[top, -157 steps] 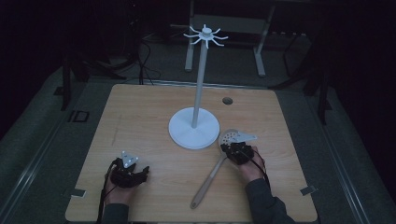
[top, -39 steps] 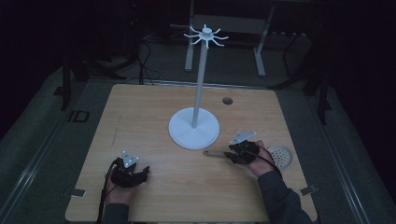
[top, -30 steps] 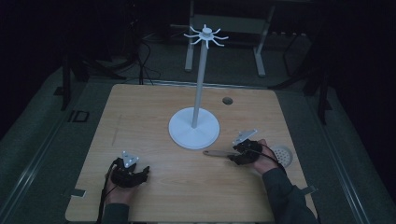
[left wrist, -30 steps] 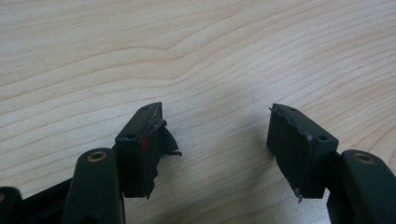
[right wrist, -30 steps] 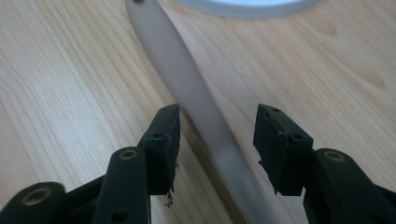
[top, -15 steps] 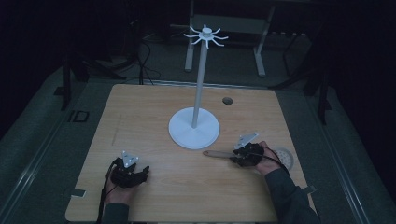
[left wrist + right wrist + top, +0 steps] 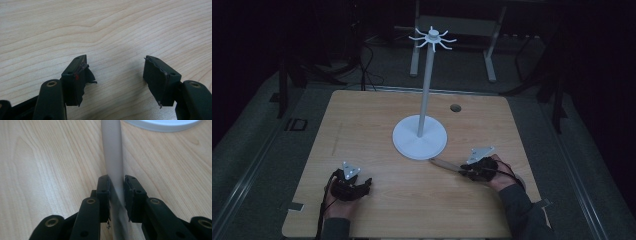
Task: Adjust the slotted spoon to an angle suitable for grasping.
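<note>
Open tabletop [image 7: 362, 130] across the whole left half and along the far edge; free passage there. Mid-table blocked by the stand [image 7: 420, 135], round base low, thin pole rising to the hooks. Tight on the near right: handle [image 7: 447, 164] lying just beside the base. Bare wood before the left gripper [image 7: 348, 186].

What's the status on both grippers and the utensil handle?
Right gripper shut on pale wooden handle. Left gripper open, empty, over table. White hook stand's base just ahead of handle tip.
</note>
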